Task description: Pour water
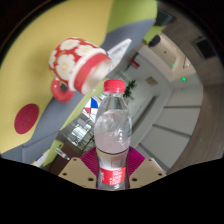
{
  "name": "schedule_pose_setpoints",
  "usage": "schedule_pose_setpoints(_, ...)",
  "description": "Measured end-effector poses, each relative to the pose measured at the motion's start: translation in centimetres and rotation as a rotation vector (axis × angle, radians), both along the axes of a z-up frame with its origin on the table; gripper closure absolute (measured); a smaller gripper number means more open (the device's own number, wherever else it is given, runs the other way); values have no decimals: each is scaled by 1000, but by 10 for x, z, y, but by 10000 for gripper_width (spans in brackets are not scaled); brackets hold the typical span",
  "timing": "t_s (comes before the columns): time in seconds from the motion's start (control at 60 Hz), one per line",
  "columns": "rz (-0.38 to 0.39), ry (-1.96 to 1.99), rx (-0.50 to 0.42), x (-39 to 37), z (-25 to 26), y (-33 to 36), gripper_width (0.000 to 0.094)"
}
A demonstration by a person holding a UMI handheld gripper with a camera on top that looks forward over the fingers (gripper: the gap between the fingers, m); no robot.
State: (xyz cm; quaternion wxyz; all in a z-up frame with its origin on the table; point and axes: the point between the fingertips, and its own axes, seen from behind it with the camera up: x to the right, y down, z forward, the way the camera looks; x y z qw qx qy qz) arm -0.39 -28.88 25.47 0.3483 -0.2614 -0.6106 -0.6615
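A clear plastic water bottle (pixel 113 135) with a red cap and a red label stands upright between my fingers. My gripper (pixel 113 165) is shut on the bottle, the magenta pads (pixel 88 160) pressing its lower body on both sides. Beyond the bottle to the left, a red and white patterned cup (pixel 78 58) lies tilted on the yellow-green surface (pixel 40 40). The whole scene appears tilted. I cannot see whether the bottle's cap is on tight.
A red round object (pixel 27 118) sits on the yellow-green surface at the left. A small red piece (pixel 62 92) lies under the cup. Grey and white furniture (pixel 170 90) with a small green light stands to the right. A dark strip (pixel 80 125) runs behind the bottle.
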Motion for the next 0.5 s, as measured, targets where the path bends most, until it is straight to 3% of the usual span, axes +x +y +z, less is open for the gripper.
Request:
schedule_pose_setpoints(0.133, 13, -26, -35, -5, -12, 5, 618)
schedule_pose_setpoints(0.267, 7, 103, -4, -8, 10, 3, 619)
schedule_pose_setpoints(0.5, 8, 977, 55, 15, 88, -25, 619)
